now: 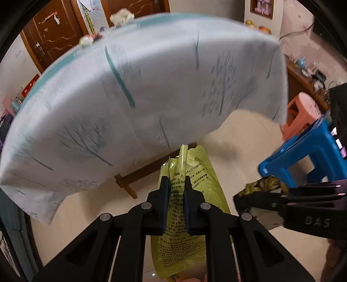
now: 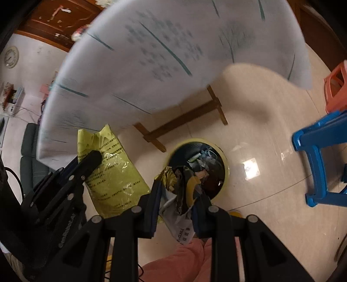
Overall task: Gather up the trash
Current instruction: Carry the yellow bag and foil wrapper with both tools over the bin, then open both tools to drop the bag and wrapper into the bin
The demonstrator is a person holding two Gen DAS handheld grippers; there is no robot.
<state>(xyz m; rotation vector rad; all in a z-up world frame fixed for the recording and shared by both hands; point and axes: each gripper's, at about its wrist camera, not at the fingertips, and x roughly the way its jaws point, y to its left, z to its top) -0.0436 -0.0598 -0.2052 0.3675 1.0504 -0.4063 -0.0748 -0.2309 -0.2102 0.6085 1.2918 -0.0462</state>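
My left gripper (image 1: pixel 176 184) is shut on a yellow-green printed plastic bag (image 1: pixel 190 164), which hangs down between the fingers; the left gripper (image 2: pixel 92 158) and its bag (image 2: pixel 112 173) also show in the right wrist view. My right gripper (image 2: pixel 176 191) is shut on a crumpled gold-and-silver wrapper (image 2: pixel 173 195) and holds it above the floor, just beside a round bin (image 2: pixel 225 167) with a yellow rim and a dark liner holding trash. The right gripper (image 1: pixel 249 195) and its wrapper (image 1: pixel 263 184) appear at the right of the left wrist view.
A table draped in a pale tree-print cloth (image 1: pixel 141 97) stands ahead, wooden legs (image 2: pixel 184 117) showing beneath. Crumpled items (image 1: pixel 121 17) lie on its far edge. A blue stool (image 2: pixel 321 151) and a pink stool (image 1: pixel 301 115) stand to the right on the tiled floor.
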